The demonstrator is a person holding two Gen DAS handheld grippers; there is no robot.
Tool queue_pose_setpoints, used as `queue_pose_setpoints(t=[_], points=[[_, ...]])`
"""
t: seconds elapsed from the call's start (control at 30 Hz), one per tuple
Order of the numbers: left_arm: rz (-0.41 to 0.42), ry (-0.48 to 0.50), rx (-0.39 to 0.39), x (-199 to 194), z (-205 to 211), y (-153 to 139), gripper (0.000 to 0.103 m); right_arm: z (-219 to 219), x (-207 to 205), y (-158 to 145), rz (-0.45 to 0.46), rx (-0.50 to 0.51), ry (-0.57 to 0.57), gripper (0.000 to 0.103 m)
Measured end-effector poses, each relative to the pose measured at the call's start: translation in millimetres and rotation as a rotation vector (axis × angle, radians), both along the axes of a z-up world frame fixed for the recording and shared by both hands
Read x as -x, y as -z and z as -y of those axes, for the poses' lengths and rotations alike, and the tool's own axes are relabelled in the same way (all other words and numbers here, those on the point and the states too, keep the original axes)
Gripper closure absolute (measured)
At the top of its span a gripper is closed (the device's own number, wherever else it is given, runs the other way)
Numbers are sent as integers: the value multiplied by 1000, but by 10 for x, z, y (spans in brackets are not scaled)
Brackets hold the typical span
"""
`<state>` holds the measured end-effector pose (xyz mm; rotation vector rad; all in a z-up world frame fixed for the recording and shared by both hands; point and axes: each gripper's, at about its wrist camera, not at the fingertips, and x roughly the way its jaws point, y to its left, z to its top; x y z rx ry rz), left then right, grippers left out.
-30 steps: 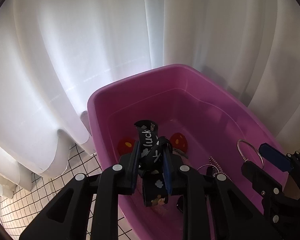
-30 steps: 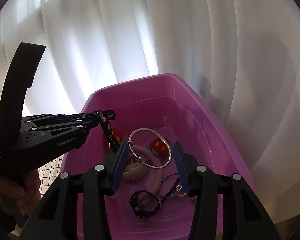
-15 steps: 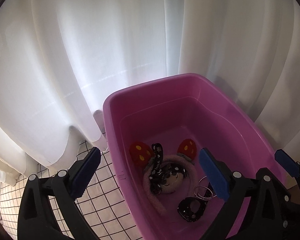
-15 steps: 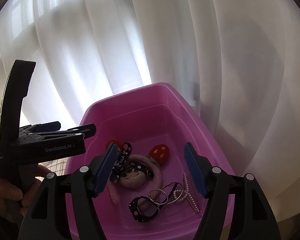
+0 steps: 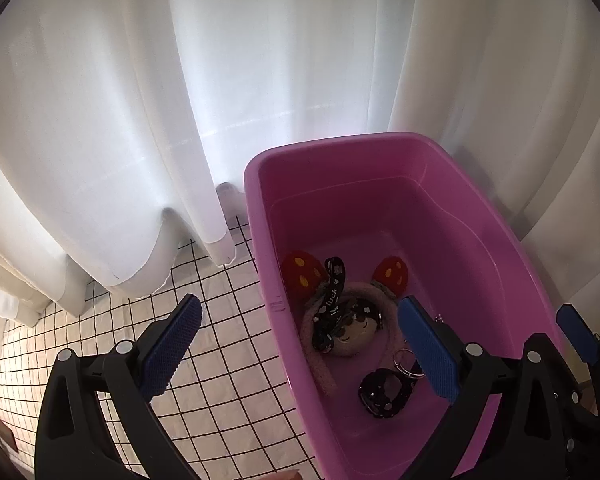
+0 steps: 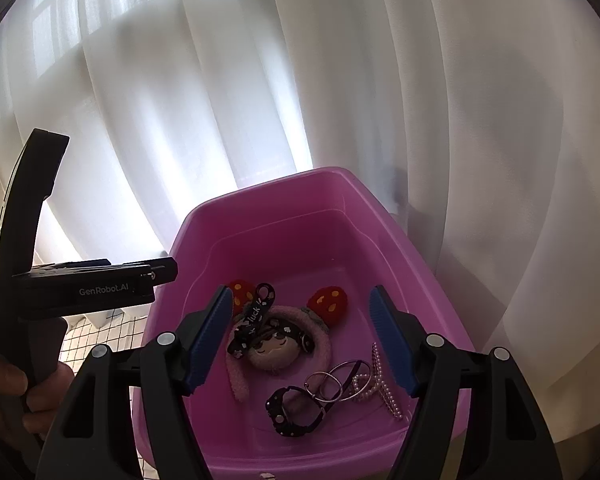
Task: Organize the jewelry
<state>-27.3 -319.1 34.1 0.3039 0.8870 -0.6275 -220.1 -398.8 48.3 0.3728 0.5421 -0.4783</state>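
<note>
Jewelry in pink tub (image 6: 204,216); both grippers empty.
Black "luck" strap (image 6: 256,316) lies inside the tub across the plush headband (image 6: 320,340), long axis toward the far-left corner. Left gripper (image 5: 300,344) jaws wide apart; right gripper (image 6: 300,336) jaws apart, nothing between.

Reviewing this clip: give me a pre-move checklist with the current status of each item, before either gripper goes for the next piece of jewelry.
1. Left gripper empty, jaws wide: ok.
2. Right gripper empty, jaws apart: ok.
3. Black "luck" strap inside the pink bin, lying across the plush doll headband: ok.
4. Silver rings, pearl clip and black watch inside the bin: ok.
5. More jewelry waiting outside the bin: cannot tell; only the grid tablecloth and white curtain show.
6. Grippers apart from each other: ok, the left one sits beyond the bin's left edge in the right wrist view.
</note>
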Motion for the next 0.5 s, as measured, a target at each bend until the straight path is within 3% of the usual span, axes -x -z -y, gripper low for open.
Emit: queue_pose_setpoints(t=[0.5], points=[[-2,-29,-5,17,-110,2,6,-129,-26,-56,5,24,-28,35]])
